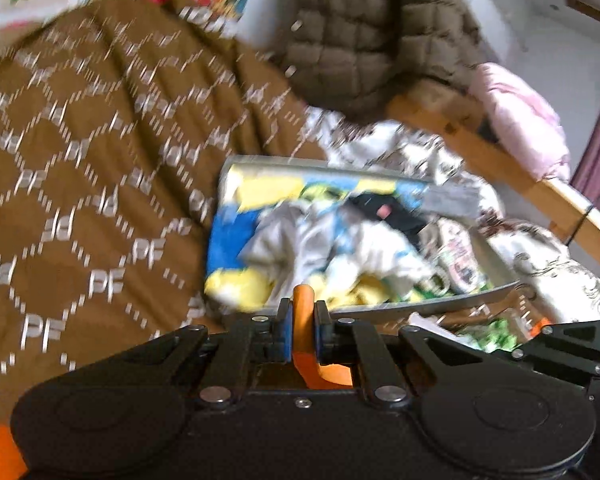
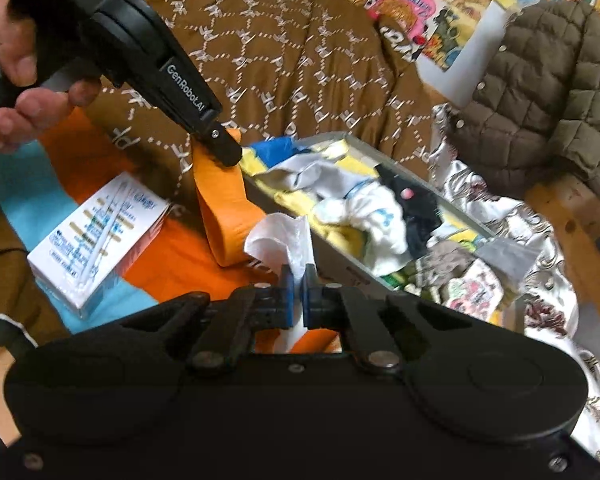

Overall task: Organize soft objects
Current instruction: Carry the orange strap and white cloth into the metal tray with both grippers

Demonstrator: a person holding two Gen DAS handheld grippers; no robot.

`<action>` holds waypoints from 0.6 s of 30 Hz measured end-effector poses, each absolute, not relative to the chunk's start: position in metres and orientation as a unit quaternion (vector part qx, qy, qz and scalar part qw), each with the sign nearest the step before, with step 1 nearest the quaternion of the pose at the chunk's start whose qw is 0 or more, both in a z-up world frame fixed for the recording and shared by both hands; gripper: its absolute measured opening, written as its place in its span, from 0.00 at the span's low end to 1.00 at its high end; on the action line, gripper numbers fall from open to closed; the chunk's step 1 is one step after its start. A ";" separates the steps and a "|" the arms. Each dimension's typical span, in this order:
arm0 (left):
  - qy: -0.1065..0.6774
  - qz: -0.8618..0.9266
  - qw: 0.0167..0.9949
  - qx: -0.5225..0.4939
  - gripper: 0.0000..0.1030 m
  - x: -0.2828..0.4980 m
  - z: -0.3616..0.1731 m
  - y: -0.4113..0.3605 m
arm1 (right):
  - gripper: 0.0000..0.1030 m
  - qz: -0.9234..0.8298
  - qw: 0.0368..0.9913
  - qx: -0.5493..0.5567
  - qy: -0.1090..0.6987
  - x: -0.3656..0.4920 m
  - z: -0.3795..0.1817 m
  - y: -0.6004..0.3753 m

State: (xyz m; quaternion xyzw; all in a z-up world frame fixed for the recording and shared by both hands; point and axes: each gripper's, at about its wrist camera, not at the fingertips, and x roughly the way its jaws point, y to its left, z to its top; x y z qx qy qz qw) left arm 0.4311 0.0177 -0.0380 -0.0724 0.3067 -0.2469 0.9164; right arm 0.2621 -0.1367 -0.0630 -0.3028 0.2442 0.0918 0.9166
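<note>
Orange band (image 2: pixel 224 216), a soft looped strip, is pinched at its upper end by the left hand-held gripper (image 1: pixel 303 320), whose blue pads (image 1: pixel 286 330) are closed on it; from the right wrist view the loop hangs down to the orange-and-blue cloth (image 2: pixel 168 268) on the bed, just beside the grey box (image 2: pixel 340 264). The right hand-held gripper (image 2: pixel 298 296) is closed on a white tissue (image 2: pixel 280 240), which stands crumpled above its pads, right at the box's near wall.

The box is already crowded with soft things: yellow and blue fabric (image 1: pixel 236 236), white cloth (image 2: pixel 364 208), a black piece (image 2: pixel 416 208). It sits on a patterned sheet (image 2: pixel 540 232) beside the brown quilt (image 1: pixel 80 140). A white carton (image 2: pixel 96 236) lies on the cloth, well apart from the box. A puffer jacket (image 2: pixel 548 92) hangs over a wooden frame behind.

The step in hand looks like dropping both items into the box. To do it well, each gripper should cross the rim before releasing, since both things are light and limp: the tissue may cling to a pad, and the hanging band could catch on the wall and drape outside. Lifting the band until its lower end clears the rim, then lowering it onto the pile, would suit. The two grippers are near each other, so going one at a time avoids a knock.
</note>
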 end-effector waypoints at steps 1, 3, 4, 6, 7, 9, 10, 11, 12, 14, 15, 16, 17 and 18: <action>0.298 -0.249 0.919 -0.071 0.09 0.430 -0.033 0.015 | 0.00 0.090 0.918 -0.305 0.239 0.261 -0.059 -0.139; 0.284 -0.257 0.920 -0.077 0.09 0.430 -0.024 0.011 | 0.00 0.086 0.919 -0.311 0.228 0.259 -0.053 -0.141; 0.277 -0.260 0.922 -0.079 0.09 0.432 -0.020 0.007 | 0.00 0.083 0.919 -0.316 0.222 0.258 -0.047 -0.143; 0.259 -0.265 0.925 -0.082 0.09 0.433 -0.011 0.003 | 0.00 0.078 0.919 -0.324 0.209 0.257 -0.037 -0.148; 0.249 -0.266 0.927 -0.085 0.09 0.434 -0.006 0.000 | 0.00 0.075 0.919 -0.330 0.202 0.258 -0.032 -0.151; 0.233 -0.267 0.931 -0.092 0.09 0.438 0.001 -0.005 | 0.00 0.068 0.919 -0.339 0.188 0.261 -0.020 -0.157; 0.223 -0.266 0.933 -0.098 0.09 0.441 0.005 -0.009 | 0.00 0.063 0.920 -0.341 0.182 0.264 -0.014 -0.161; 0.215 -0.266 0.934 -0.106 0.09 0.444 0.009 -0.012 | 0.00 0.056 0.921 -0.343 0.176 0.267 -0.008 -0.166; 0.208 -0.266 0.934 -0.114 0.10 0.447 0.012 -0.016 | 0.00 0.048 0.923 -0.343 0.169 0.271 -0.002 -0.171; 0.195 -0.265 0.936 -0.127 0.10 0.453 0.016 -0.026 | 0.00 0.034 0.926 -0.340 0.158 0.279 0.009 -0.181; 0.189 -0.264 0.936 -0.134 0.10 0.458 0.018 -0.033 | 0.00 0.026 0.929 -0.336 0.154 0.284 0.014 -0.187; 0.186 -0.262 0.936 -0.141 0.10 0.462 0.019 -0.039 | 0.00 0.019 0.932 -0.330 0.151 0.290 0.020 -0.194; 0.184 -0.261 0.936 -0.149 0.10 0.467 0.020 -0.045 | 0.00 0.014 0.935 -0.323 0.148 0.298 0.024 -0.202; 0.181 -0.259 0.936 -0.156 0.10 0.472 0.020 -0.054 | 0.00 0.007 0.937 -0.318 0.146 0.305 0.028 -0.211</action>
